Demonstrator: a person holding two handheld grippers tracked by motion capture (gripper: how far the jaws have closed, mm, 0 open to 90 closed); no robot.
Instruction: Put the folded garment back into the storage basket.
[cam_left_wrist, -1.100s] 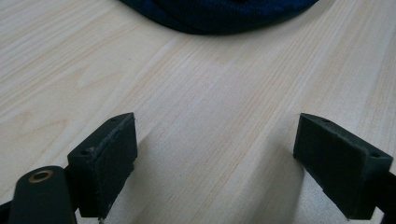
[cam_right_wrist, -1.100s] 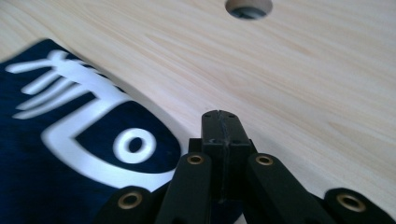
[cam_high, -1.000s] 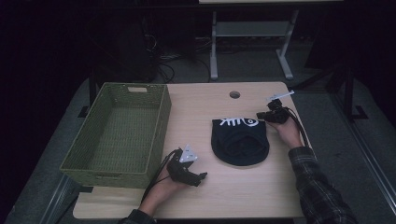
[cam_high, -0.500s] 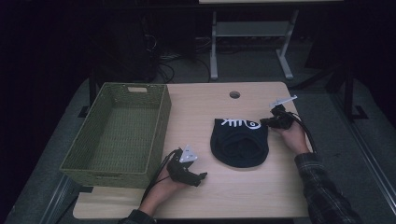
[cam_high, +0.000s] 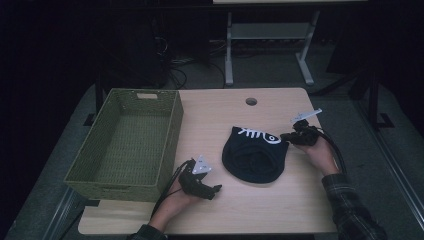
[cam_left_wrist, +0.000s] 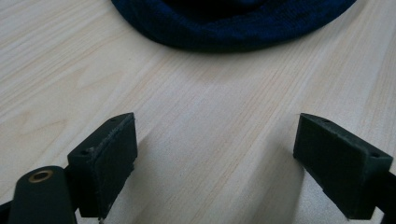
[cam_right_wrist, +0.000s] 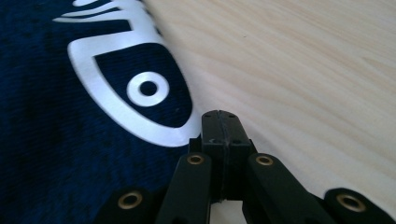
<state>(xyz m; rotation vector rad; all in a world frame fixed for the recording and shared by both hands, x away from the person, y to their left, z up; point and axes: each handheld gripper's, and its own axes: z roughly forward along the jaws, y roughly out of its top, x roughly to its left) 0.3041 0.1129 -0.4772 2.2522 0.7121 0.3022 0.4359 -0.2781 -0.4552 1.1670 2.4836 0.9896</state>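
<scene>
- High view, far left: a green woven basket (cam_high: 125, 145) is seen on the wooden table (cam_high: 260, 210), just to the left of the left claw (cam_high: 214, 190), its near corner close beside the hand (cam_high: 172, 202) that holds that claw.
- The left claw is rested low on the table, pointed to the right; its grey three-cornered plate is seen on top, and a cable is trailed back from it.
- In the left gripper view the left claw (cam_left_wrist: 215, 161) is shown wide open, with bare tabletop between the two pads (cam_left_wrist: 105, 163). Nothing is held or touched by them.
- Ahead of the left claw, apart from it, the rounded edge of a dark blue knitted hat (cam_left_wrist: 233, 23) is seen.
- In the high view the hat (cam_high: 255, 155) is laid flat between the two claws, right of the left claw and left of the right claw (cam_high: 286, 137), with a white fish-bone print on its far part.
- In the right gripper view the right claw (cam_right_wrist: 220, 128) is shown fully closed, pad against pad. Its tip is placed at the hat's edge, by the round eye of the print; whether cloth is pinched between the pads cannot be told.
- Bare wood is seen to the right of the right claw.
</scene>
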